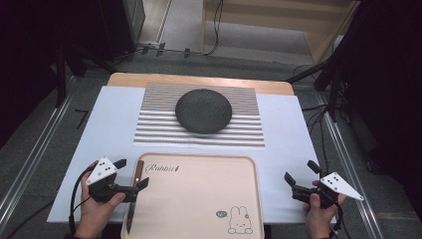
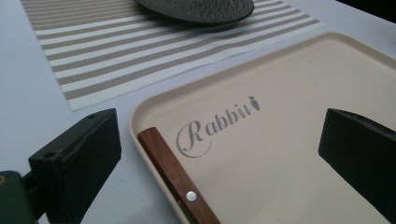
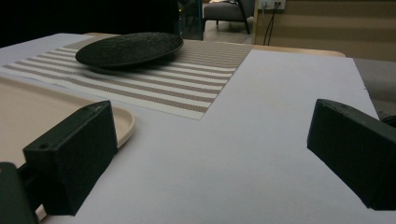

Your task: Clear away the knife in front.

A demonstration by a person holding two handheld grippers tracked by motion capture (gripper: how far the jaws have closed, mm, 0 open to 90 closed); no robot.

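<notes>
High view: left gripper (image 1: pixel 133 175) sits at the tray's (image 1: pixel 199 164) left edge, jaws spread wide and released, straddling the knife (image 1: pixel 134 191) with nothing pinched. The knife lies along the tray's left rim, wooden handle toward the far left corner, blade running back toward the near edge. Looks like the pick-up step: lower the gripper until both jaws flank the handle, centre on it, then close square across the width, not on the blade. The rim could block the outer jaw, so keep that jaw outside the tray. Right gripper (image 1: pixel 301 178) hangs off the tray's right edge over the white sheet (image 1: pixel 288 149), jaws apart, empty.

Left gripper view: knife handle (image 2: pixel 175 179) is reddish-brown wood, flat-sided, one silver rivet, resting on the rim beside the "Rabbit" lettering. It sits between the jaws but nearer the left one; neither touches it.

Right gripper view: jaws open over bare white sheet (image 3: pixel 243 140); the dark plate (image 3: pixel 128 49) sits on the striped mat (image 3: pixel 187 84) well beyond.
</notes>
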